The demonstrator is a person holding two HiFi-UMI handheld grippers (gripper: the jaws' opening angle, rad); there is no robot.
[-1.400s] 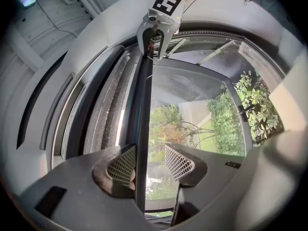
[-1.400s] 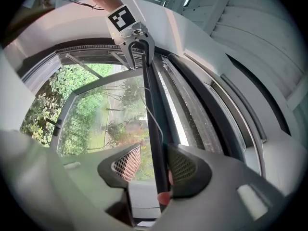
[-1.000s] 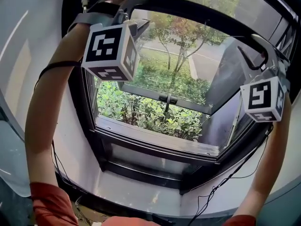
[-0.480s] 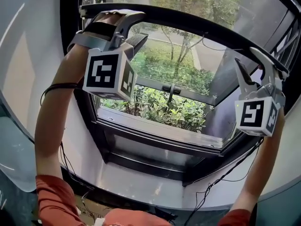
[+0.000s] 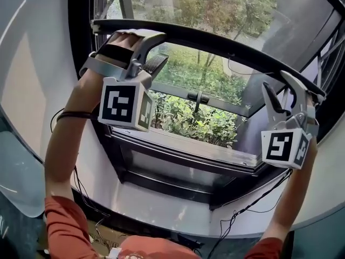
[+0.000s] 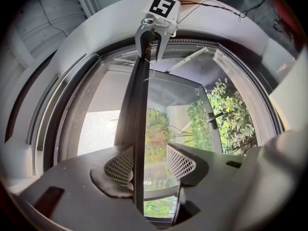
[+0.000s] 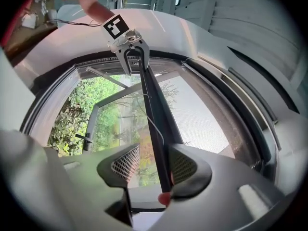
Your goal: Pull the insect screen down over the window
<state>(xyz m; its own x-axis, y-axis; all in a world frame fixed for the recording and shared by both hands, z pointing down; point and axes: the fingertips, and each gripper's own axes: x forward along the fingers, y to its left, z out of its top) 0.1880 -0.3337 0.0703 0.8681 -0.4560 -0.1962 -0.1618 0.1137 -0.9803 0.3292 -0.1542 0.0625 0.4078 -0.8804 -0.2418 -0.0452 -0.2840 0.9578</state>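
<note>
Ledge (image 5: 161, 212): look under the window for a pale, curved surface that runs from the left wall to the right.
Window frame (image 5: 167, 183): dark; its bottom rail stands directly on the ledge.
Metal strip (image 5: 188, 154): grey; it lies along the inside of the frame's lower edge, above the bottom rail.
Right cable (image 5: 253, 206): thin and black; it crosses the ledge near the frame's right corner and trails toward you.
Left cable (image 5: 80, 190): thin and black; it crosses the ledge's left end.
</note>
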